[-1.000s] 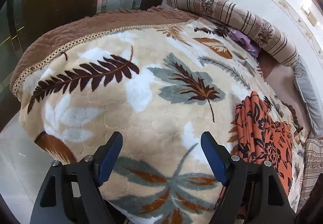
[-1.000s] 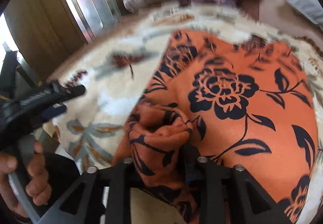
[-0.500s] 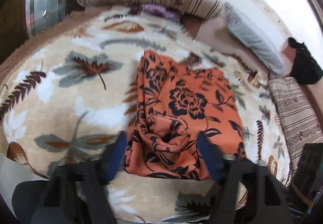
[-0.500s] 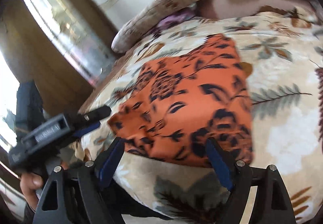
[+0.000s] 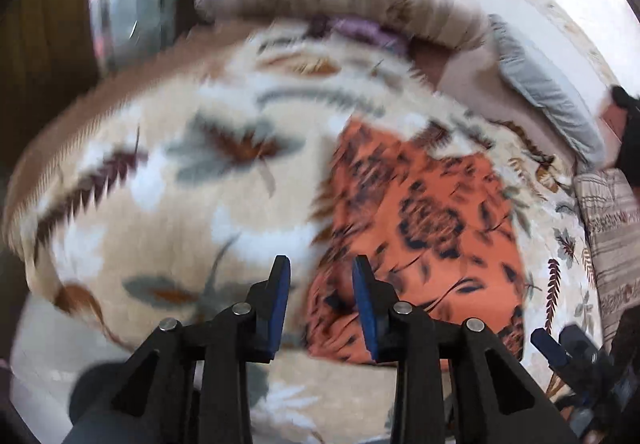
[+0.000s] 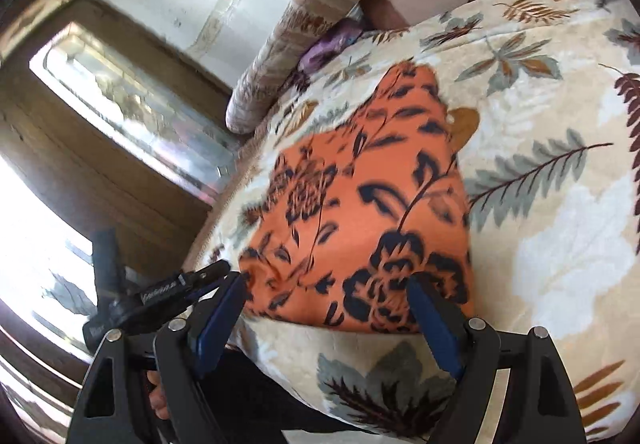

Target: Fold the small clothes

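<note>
On the bed's cream plush blanket with brown and grey leaf print [image 6: 552, 204] lies the orange cloth with black flower print [image 6: 360, 228], folded into a rough rectangle. In the right wrist view it sits at the centre, its near edge just past the fingertips at 6 o'clock. The right gripper [image 6: 324, 304] has its jaws released wide, holding nothing, the blue pads framing the cloth's near edge. In the blurred left wrist view the cloth [image 5: 424, 228] lies toward 3 o'clock of centre. The left gripper [image 5: 320, 296] has its jaws partly parted with a clear gap and nothing between them, above the cloth's near-left corner. A striped brown and beige bolster [image 5: 340, 0] lies at 12 o'clock, a grey pillow [image 5: 548, 100] at 2 o'clock.
</note>
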Available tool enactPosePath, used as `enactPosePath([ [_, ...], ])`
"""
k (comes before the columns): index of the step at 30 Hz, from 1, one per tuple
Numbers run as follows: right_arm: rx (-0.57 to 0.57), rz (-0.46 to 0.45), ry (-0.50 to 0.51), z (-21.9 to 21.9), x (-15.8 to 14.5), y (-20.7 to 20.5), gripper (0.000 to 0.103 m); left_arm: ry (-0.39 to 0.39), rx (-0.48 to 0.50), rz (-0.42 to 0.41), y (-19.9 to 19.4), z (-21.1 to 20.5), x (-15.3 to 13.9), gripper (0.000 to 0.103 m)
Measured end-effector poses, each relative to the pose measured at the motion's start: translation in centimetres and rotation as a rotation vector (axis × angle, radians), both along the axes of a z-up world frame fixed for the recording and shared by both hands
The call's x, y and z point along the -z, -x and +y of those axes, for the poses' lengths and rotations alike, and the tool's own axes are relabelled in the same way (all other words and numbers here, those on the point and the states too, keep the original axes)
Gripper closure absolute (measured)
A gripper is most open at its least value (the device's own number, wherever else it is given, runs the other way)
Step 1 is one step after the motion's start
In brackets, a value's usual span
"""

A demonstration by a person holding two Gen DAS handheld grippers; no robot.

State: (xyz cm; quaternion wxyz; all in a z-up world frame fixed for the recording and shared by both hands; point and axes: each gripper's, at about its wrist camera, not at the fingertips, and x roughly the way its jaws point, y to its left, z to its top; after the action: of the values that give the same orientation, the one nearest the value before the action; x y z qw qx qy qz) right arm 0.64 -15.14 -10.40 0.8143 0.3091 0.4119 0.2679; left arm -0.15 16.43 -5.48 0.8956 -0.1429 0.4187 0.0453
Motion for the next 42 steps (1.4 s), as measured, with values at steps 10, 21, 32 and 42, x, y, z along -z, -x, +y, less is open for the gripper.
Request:
enactPosePath([
  [10, -0.006, 0.293, -0.208, -3.0, 5.5, -9.5, 0.017, -0.167, 0.113, 0.115, -7.3, -3.9, 5.7, 0.056],
  [21, 0.012, 0.352, 0.005, -0.2, 6.9, -10.5, 0.045, 0.002, 0.107, 0.109, -7.7, -1.4, 7.8, 0.044],
  [32, 0.007, 0.316, -0.038, -0.3, 6.0, -17.3, 0.026, 0.03, 0.118, 0.101, -7.6, -1.0, 8.0, 0.043],
  [42, 0.108, 0.29, 0.082, -0.1, 4.9, -16.2, 0.042, 0.256, 0.097, -0.038, -6.9, 3.0, 4.0, 0.042],
])
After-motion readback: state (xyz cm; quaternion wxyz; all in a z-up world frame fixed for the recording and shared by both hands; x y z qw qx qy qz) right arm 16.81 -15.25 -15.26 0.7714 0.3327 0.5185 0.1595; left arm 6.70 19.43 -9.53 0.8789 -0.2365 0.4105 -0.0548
